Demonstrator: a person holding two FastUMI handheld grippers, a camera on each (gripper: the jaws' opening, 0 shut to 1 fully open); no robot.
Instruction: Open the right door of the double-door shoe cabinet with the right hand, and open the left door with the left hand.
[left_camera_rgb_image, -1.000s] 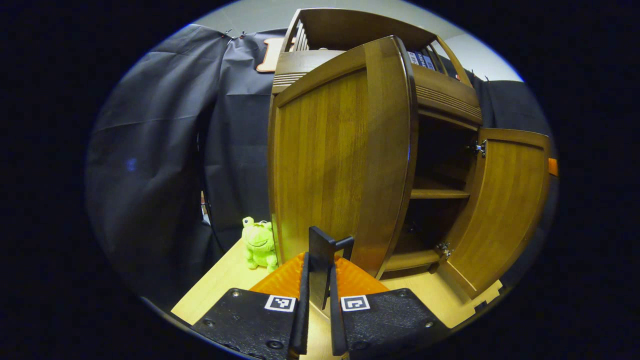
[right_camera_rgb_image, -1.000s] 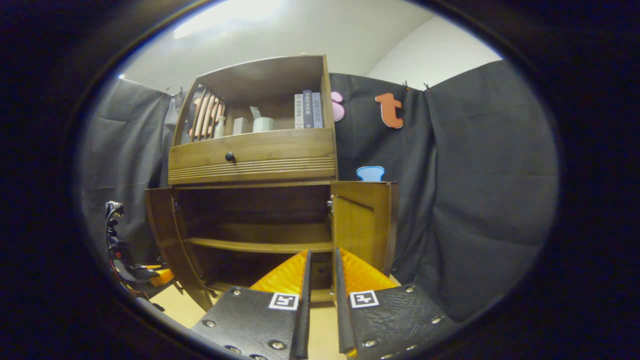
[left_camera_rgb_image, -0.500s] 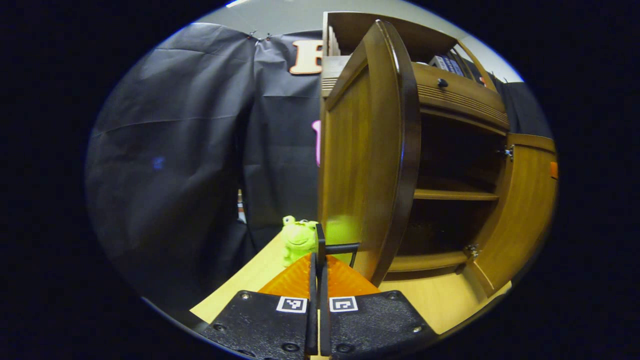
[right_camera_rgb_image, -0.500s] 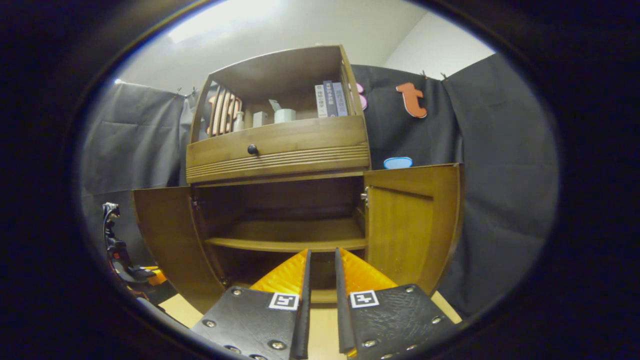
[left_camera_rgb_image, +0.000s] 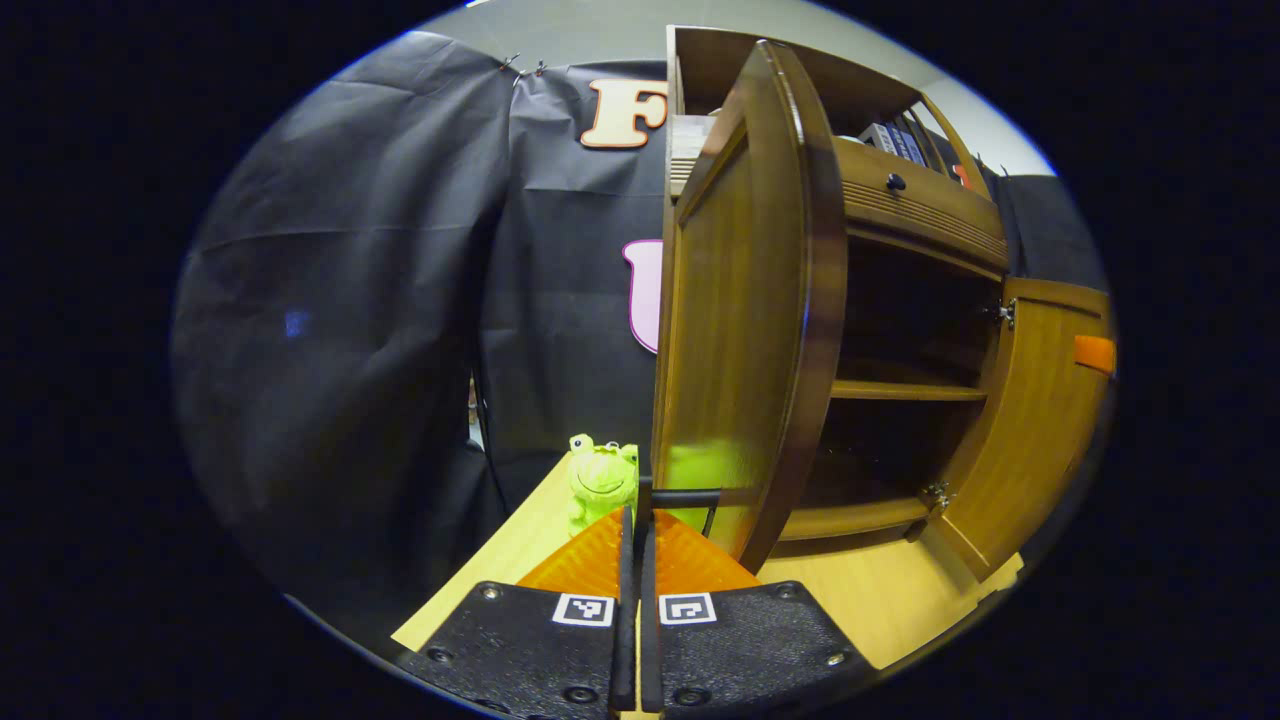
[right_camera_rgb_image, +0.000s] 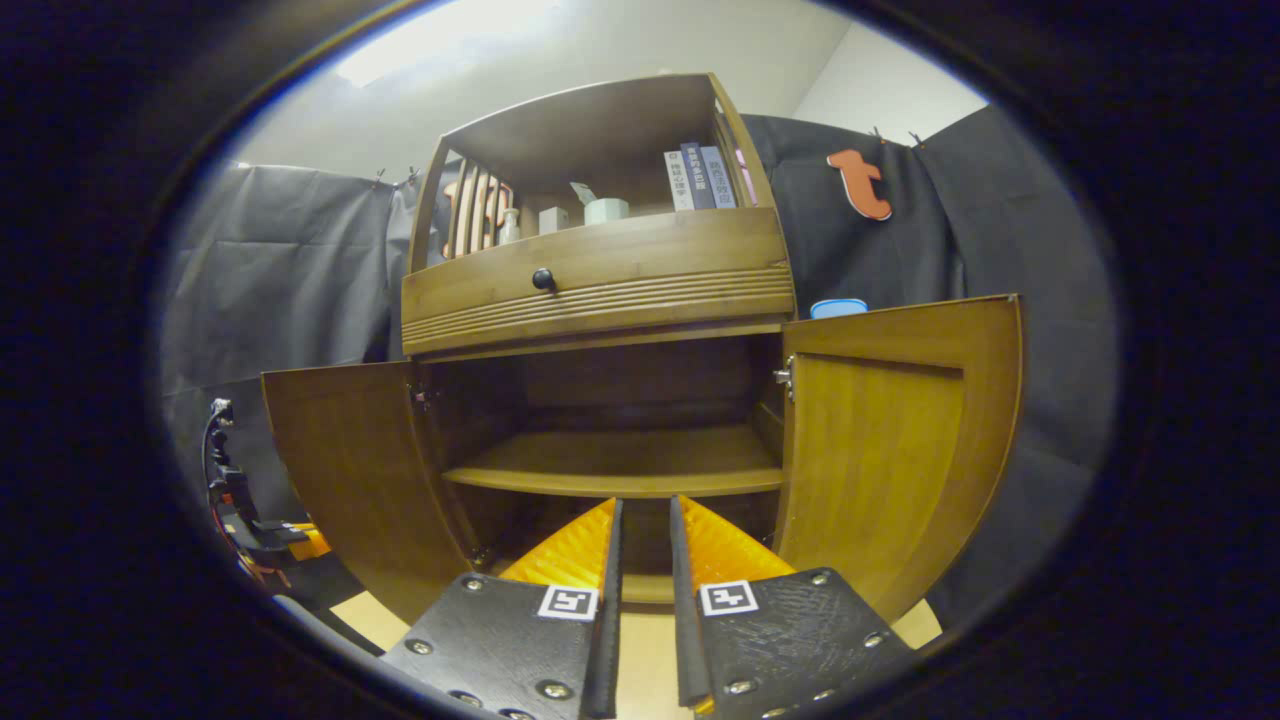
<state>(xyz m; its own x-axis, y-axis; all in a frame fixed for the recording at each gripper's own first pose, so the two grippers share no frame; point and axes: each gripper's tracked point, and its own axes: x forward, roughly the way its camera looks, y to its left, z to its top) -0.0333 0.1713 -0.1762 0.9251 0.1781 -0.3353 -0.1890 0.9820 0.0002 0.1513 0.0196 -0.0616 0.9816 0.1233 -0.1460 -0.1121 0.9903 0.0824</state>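
A: At nine o'clock, why is the left gripper (left_camera_rgb_image: 637, 520) pinched on that dark handle (left_camera_rgb_image: 680, 494)?

B: To swing the left door (left_camera_rgb_image: 745, 330) out; it's wide open.

A: At three o'clock?

B: The right door (right_camera_rgb_image: 890, 440) stands open too. The right gripper (right_camera_rgb_image: 641, 515) holds nothing, fingers slightly parted, facing the cabinet's shelf (right_camera_rgb_image: 620, 465).

Shoe cabinet (right_camera_rgb_image: 600, 290): brown wood, visible grain. Left door (left_camera_rgb_image: 745, 330): glossy varnish, takes a green reflection low down. Right door (right_camera_rgb_image: 885, 440): same wood, satin sheen; metal hinge (right_camera_rgb_image: 785, 375). Counter (left_camera_rgb_image: 880, 610): pale wood, smooth. Frog toy (left_camera_rgb_image: 600, 478): green plush. Booth wall (left_camera_rgb_image: 350, 300): matt black cloth, creased.
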